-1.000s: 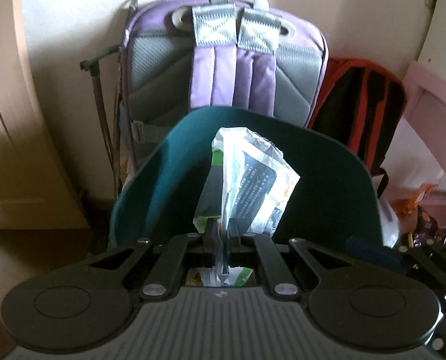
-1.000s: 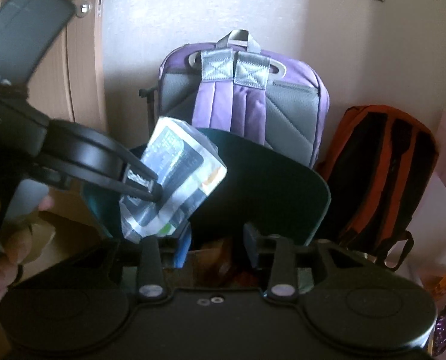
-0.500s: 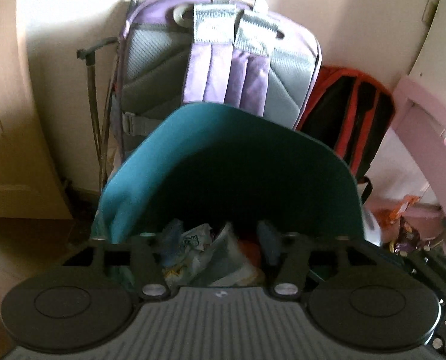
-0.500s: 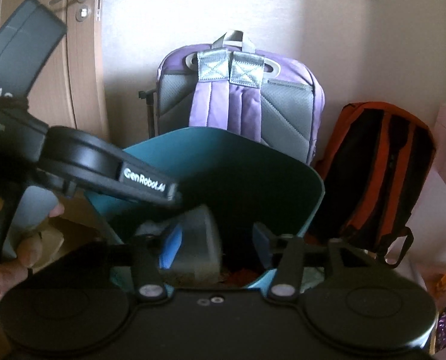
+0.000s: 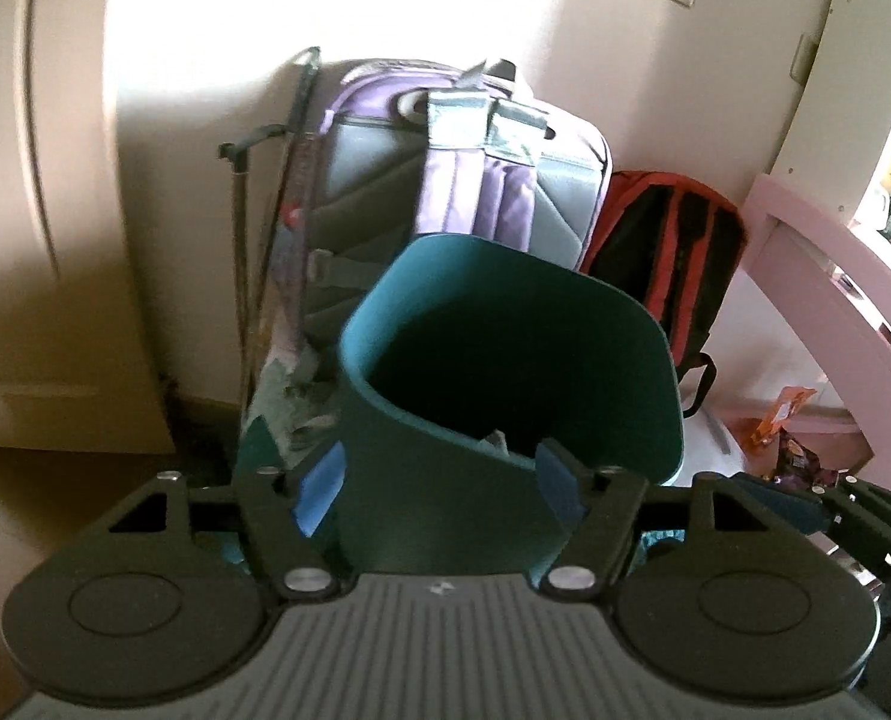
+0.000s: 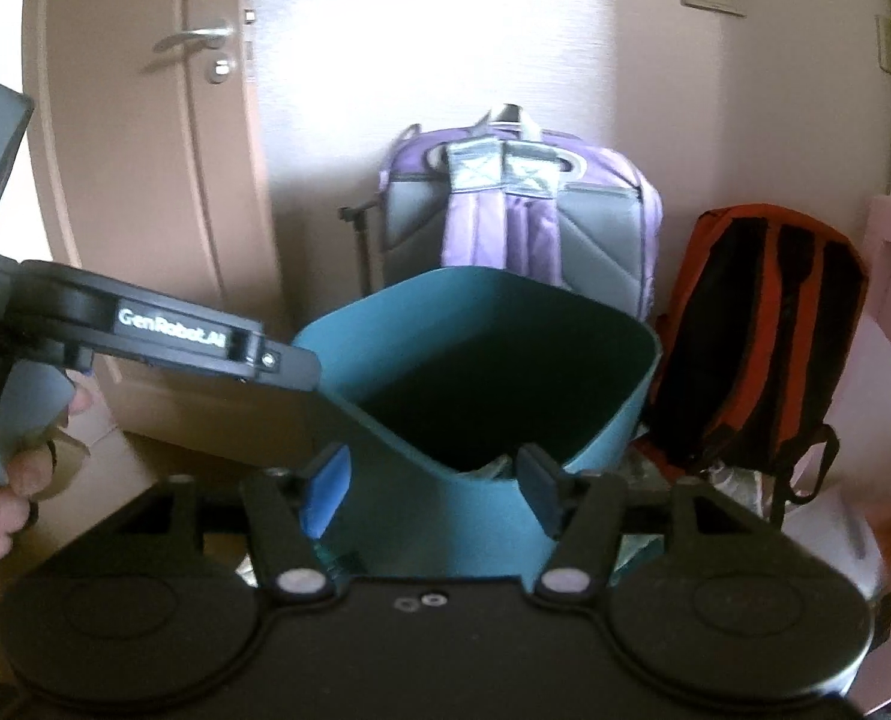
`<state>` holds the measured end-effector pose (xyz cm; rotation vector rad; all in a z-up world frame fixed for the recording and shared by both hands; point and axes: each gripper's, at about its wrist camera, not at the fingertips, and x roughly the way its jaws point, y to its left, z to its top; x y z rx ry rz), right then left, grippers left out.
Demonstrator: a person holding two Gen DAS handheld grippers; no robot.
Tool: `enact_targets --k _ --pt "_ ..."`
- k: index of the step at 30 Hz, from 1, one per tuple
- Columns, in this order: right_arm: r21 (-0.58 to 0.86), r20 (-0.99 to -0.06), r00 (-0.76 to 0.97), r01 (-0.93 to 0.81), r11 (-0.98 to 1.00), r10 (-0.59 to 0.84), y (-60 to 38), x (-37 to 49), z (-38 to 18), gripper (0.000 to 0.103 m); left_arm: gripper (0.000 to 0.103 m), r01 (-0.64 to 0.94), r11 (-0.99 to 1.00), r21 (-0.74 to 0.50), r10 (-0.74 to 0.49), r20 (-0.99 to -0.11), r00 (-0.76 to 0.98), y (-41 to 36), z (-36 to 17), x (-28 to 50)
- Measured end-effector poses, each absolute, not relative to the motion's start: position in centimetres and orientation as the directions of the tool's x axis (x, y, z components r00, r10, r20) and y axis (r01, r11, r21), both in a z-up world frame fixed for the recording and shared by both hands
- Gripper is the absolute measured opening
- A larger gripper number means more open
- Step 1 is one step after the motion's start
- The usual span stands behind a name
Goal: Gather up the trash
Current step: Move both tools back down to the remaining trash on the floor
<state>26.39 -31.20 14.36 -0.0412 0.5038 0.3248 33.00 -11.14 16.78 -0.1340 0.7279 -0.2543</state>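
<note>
A teal trash bin (image 5: 505, 324) stands on the floor in front of two backpacks; it also shows in the right wrist view (image 6: 493, 324). A bit of crumpled wrapper (image 5: 496, 441) shows low inside it, also in the right wrist view (image 6: 493, 465). My left gripper (image 5: 439, 486) is open and empty, its fingers on either side of the bin's near wall. My right gripper (image 6: 433, 486) is open and empty, just in front of the bin. The left gripper's finger (image 6: 193, 342) reaches in from the left in the right wrist view.
A purple backpack (image 6: 517, 210) and an orange-black backpack (image 6: 763, 324) lean on the wall behind the bin. A door (image 6: 157, 150) is at left. Pink furniture (image 5: 835, 312) and snack wrappers (image 5: 787, 420) lie at right.
One second ago my left gripper held a clear wrapper over the bin. It let go, the wrapper dropped in, and both grippers have since pulled back and up.
</note>
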Motion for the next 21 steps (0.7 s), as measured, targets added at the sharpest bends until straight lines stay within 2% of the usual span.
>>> enact_targets --k 8,15,18,21 --pt "0.057 -0.489 0.793 -0.386 0.921 0.363 -28.5 23.1 13.7 0.063 0.088 0.191 0.964 -0.186 -0.266 -0.634 0.726 -6.8 15.3 28.2" --pt "0.067 -0.508 0.753 -0.451 0.890 0.419 -25.2 22.3 10.6 0.064 0.090 0.218 0.959 -0.179 -0.282 -0.645 0.710 -3.2 11.2 25.8" --pt "0.064 -0.512 0.739 -0.475 0.878 0.437 -23.7 22.2 8.7 0.064 0.090 0.217 0.961 -0.174 -0.277 -0.646 0.711 -1.0 8.1 25.6" --pt "0.060 -0.541 0.704 -0.513 0.856 0.460 -21.8 22.6 6.0 0.064 0.090 0.180 0.959 -0.217 -0.281 -0.685 0.673 2.0 4.1 26.4"
